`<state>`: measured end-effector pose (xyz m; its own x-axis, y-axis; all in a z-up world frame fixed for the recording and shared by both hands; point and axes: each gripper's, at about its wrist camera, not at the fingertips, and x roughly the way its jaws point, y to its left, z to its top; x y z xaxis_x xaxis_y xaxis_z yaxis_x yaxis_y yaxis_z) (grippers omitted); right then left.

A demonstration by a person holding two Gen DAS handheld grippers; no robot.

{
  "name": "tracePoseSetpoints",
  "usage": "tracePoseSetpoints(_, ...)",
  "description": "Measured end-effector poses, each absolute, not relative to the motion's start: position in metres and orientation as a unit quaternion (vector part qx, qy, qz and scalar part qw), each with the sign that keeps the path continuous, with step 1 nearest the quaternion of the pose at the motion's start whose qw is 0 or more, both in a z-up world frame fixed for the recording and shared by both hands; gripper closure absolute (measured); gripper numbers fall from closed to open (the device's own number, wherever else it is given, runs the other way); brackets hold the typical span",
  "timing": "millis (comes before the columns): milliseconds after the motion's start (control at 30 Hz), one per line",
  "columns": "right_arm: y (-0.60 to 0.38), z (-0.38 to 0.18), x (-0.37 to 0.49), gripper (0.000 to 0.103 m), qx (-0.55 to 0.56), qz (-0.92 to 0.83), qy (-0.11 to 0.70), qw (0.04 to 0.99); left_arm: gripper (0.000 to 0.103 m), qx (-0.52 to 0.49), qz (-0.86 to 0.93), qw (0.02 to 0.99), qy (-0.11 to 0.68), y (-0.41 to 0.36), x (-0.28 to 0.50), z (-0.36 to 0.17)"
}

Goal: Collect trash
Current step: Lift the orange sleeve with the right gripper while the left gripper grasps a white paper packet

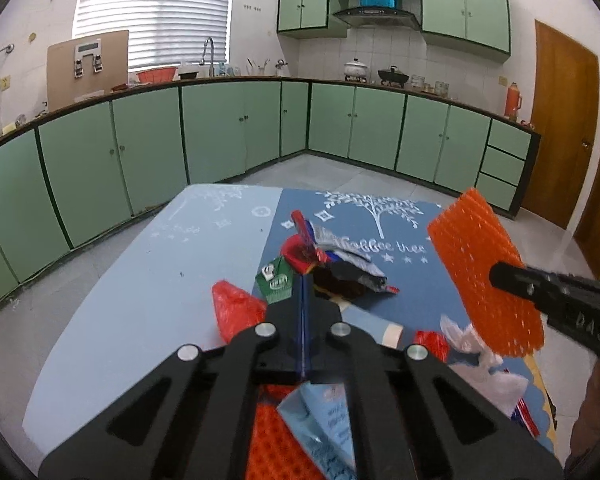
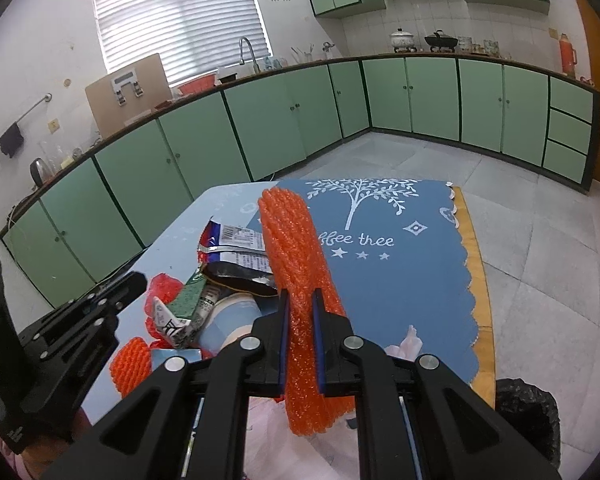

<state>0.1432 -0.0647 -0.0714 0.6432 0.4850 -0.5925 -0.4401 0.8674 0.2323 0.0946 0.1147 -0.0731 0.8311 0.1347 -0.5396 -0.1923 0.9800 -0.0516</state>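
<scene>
My right gripper (image 2: pixel 300 304) is shut on an orange foam net sleeve (image 2: pixel 296 256) and holds it upright above the table; it also shows in the left wrist view (image 1: pixel 484 272). My left gripper (image 1: pixel 304 280) is shut with nothing between its fingers, just above a pile of wrappers: a red-blue-silver snack wrapper (image 1: pixel 332 248), a green carton piece (image 1: pixel 278 278) and a red plastic bag (image 1: pixel 236 308). A second orange foam net (image 2: pixel 130 364) and white tissue (image 1: pixel 488 364) lie near the table's front.
The table carries a blue cloth (image 2: pixel 400 280) with a white tree print. A black-lined trash bin (image 2: pixel 528 412) stands at the lower right beside the table. Green kitchen cabinets (image 1: pixel 220 128) line the far walls across a tiled floor.
</scene>
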Motion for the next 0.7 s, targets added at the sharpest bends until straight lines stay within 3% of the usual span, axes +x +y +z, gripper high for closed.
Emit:
tracePoseSetpoints(133, -0.065, -0.074, 0.141, 0.093, 0.034, 0.254, 0.340, 0.905, 0.097, -0.052, 0.082, 0.948, 0.304, 0.112, 0.091, -0.085)
tracePoseSetpoints(167, -0.066, -0.075, 0.141, 0.093, 0.034, 0.254, 0.342, 0.904, 0.079, -0.050, 0.083, 0.947, 0.306, 0.111, 0.091, -0.086)
tracePoseSetpoints(200, -0.066, -0.075, 0.142, 0.093, 0.034, 0.254, 0.344, 0.904, 0.052, -0.049, 0.083, 0.948, 0.304, 0.110, 0.090, -0.086)
tracePoseSetpoints(267, -0.066, -0.075, 0.143, 0.093, 0.034, 0.254, 0.344, 0.903, 0.041, -0.040, 0.086, 0.952, 0.292, 0.104, 0.088, -0.082)
tracePoseSetpoints(533, -0.073, -0.076, 0.145, 0.093, 0.039, 0.242, 0.345, 0.906, 0.041, -0.003, 0.087, 0.943, 0.322, 0.084, 0.112, -0.096)
tracePoseSetpoints(633, -0.076, -0.076, 0.146, 0.093, 0.041, 0.238, 0.346, 0.907, 0.049, -0.001, 0.095, 0.935, 0.341, 0.088, 0.119, -0.105)
tracePoseSetpoints(700, -0.076, -0.078, 0.148, 0.093, 0.042, 0.238, 0.347, 0.906, 0.060, 0.003, 0.103, 0.931, 0.351, 0.090, 0.124, -0.111)
